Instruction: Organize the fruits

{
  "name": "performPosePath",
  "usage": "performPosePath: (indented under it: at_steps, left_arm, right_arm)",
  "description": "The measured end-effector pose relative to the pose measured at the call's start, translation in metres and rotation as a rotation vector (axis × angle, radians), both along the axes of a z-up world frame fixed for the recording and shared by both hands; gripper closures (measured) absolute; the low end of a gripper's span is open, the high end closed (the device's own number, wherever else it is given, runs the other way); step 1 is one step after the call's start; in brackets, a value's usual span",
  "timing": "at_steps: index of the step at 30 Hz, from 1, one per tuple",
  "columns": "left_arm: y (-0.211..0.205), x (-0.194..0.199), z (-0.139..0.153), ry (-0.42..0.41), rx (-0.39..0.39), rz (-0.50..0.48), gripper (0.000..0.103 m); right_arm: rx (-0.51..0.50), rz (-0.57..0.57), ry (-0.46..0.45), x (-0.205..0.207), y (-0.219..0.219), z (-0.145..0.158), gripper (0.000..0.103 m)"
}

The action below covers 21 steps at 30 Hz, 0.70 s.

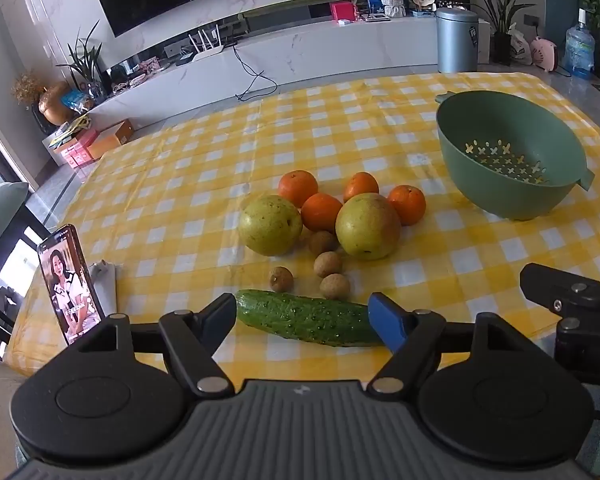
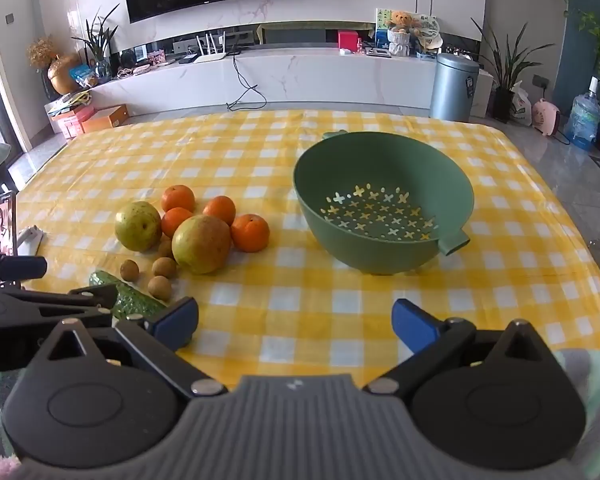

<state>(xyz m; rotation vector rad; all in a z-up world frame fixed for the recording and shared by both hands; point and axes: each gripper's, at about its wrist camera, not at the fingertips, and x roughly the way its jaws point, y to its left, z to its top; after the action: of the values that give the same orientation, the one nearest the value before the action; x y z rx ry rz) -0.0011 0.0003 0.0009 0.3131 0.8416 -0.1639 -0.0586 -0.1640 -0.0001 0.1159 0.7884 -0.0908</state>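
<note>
A pile of fruit lies on the yellow checked tablecloth (image 1: 188,184): two green-yellow pears (image 1: 270,225) (image 1: 367,226), several oranges (image 1: 321,212), several small brown longans (image 1: 328,263) and a cucumber (image 1: 306,317). The empty green colander bowl (image 1: 512,152) stands to the right, also in the right wrist view (image 2: 384,200). My left gripper (image 1: 304,316) is open with its jaws on either side of the cucumber, not closed on it. My right gripper (image 2: 295,322) is open and empty over bare cloth, in front of the bowl. The pile shows at its left (image 2: 200,244).
A phone (image 1: 70,282) stands propped at the table's left edge beside a white object (image 1: 106,280). The right gripper's body shows at the right edge of the left wrist view (image 1: 576,304). Beyond the table are a TV console, a grey bin (image 1: 457,40) and plants.
</note>
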Motion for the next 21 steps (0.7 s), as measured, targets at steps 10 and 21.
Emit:
performPosePath:
  at_steps: [10, 21]
  left_arm:
    - [-0.0012, -0.0007, 0.0009, 0.000, 0.006, 0.009, 0.014]
    - [-0.0023, -0.0001, -0.0009, 0.001, 0.026, 0.010, 0.014]
  right_arm:
    - [-0.003, 0.000, -0.001, 0.0004, 0.0004, -0.0003, 0.004]
    - [0.009, -0.002, -0.008, 0.0034, 0.0011, 0.0009, 0.004]
